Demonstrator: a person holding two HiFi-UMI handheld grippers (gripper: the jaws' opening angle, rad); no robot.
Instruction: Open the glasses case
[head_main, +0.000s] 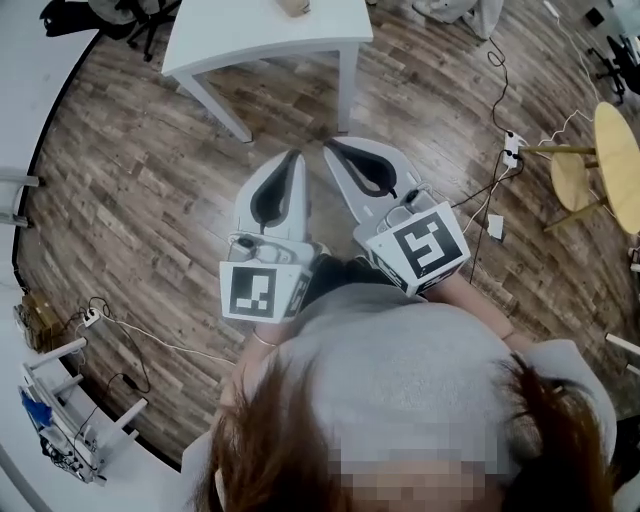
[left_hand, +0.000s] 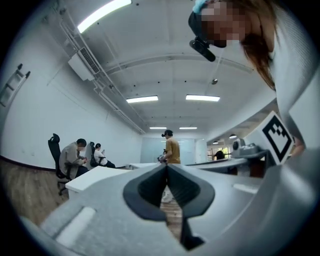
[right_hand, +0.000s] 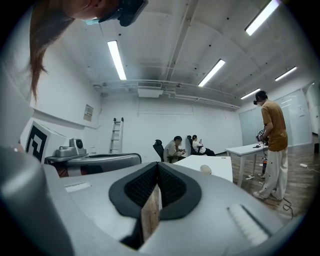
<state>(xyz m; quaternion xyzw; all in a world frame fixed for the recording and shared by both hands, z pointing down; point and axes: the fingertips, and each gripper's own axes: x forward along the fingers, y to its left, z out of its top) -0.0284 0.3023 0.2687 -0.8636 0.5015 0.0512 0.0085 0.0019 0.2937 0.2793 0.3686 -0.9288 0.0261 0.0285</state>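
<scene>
In the head view both grippers are held side by side above the wooden floor, pointing towards a white table (head_main: 250, 40). My left gripper (head_main: 294, 155) is shut with nothing between its jaws, and so is my right gripper (head_main: 330, 146). A small pale rounded thing (head_main: 291, 6) lies on the table's far part, cut by the frame edge; it may be the glasses case. The right gripper view shows the same pale thing (right_hand: 205, 169) on the table (right_hand: 215, 165), well beyond the right gripper (right_hand: 157, 164). The left gripper (left_hand: 166, 166) shows only closed dark pads.
Cables and a power strip (head_main: 511, 148) lie on the floor at the right, near a round wooden table (head_main: 615, 160). A white rack (head_main: 60, 420) stands at the lower left. Two people sit on chairs (left_hand: 75, 155); a person stands (left_hand: 172, 147) by another table.
</scene>
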